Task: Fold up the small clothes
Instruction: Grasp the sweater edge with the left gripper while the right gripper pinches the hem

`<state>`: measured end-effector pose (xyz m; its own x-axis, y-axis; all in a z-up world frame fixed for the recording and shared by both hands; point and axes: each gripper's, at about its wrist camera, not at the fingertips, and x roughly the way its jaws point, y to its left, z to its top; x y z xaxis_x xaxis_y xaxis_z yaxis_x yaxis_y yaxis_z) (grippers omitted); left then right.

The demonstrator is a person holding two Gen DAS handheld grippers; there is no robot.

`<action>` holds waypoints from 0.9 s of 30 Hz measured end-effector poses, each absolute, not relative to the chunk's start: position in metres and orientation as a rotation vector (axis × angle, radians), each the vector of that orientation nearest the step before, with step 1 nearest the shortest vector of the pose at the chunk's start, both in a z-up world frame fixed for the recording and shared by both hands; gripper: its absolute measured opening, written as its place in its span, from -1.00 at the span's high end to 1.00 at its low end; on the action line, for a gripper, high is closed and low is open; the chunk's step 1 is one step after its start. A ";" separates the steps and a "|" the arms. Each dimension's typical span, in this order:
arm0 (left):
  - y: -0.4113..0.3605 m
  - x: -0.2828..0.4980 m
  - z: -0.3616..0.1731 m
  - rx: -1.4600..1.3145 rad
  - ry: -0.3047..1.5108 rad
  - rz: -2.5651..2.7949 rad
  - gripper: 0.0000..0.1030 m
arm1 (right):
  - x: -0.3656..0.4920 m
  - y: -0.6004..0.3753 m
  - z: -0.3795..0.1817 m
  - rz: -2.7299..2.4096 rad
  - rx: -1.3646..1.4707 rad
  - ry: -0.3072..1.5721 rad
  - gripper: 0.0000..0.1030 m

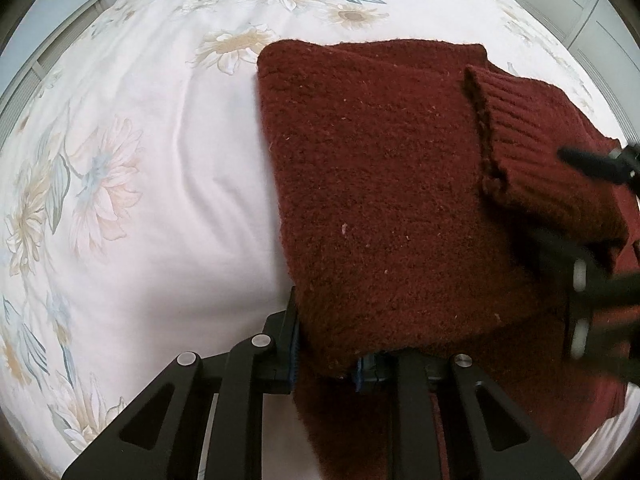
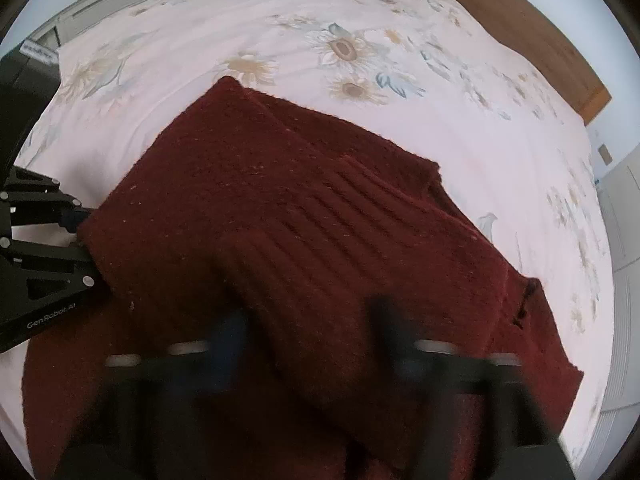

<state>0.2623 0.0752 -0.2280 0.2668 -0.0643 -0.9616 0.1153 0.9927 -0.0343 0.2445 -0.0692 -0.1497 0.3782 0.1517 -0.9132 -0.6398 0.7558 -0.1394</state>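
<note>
Flowered bedsheet under dark red sweater; wooden headboard beyond.

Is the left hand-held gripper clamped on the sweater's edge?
Yes, the left hand-held gripper pinches the near edge of the dark red sweater.

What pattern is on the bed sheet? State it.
Pale sheet printed with beige and blue-grey flowers, clearest in the right wrist view.

Dark red knit sweater on floral bedsheet, blurred right tool over it
</note>
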 end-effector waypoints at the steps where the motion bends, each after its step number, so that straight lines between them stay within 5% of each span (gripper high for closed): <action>1: 0.076 0.264 -0.234 0.041 1.294 -0.121 0.63 | 0.246 -0.072 -0.148 0.527 -0.513 1.077 0.36; 4: 0.080 0.264 -0.235 0.038 1.289 -0.120 0.62 | 0.251 -0.088 -0.139 0.521 -0.448 1.086 0.65; 14: 0.077 0.256 -0.228 0.054 1.278 -0.114 0.63 | 0.261 -0.212 -0.085 0.384 -0.049 1.044 0.66; 27: 0.062 0.253 -0.231 0.128 1.269 -0.089 0.63 | 0.255 -0.316 -0.133 0.235 0.141 1.163 0.68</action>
<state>0.2531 0.0623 -0.2307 0.2950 0.0043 -0.9555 0.1370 0.9895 0.0467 0.2551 -0.3159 -0.1333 0.3761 0.2559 -0.8905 -0.1103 0.9666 0.2312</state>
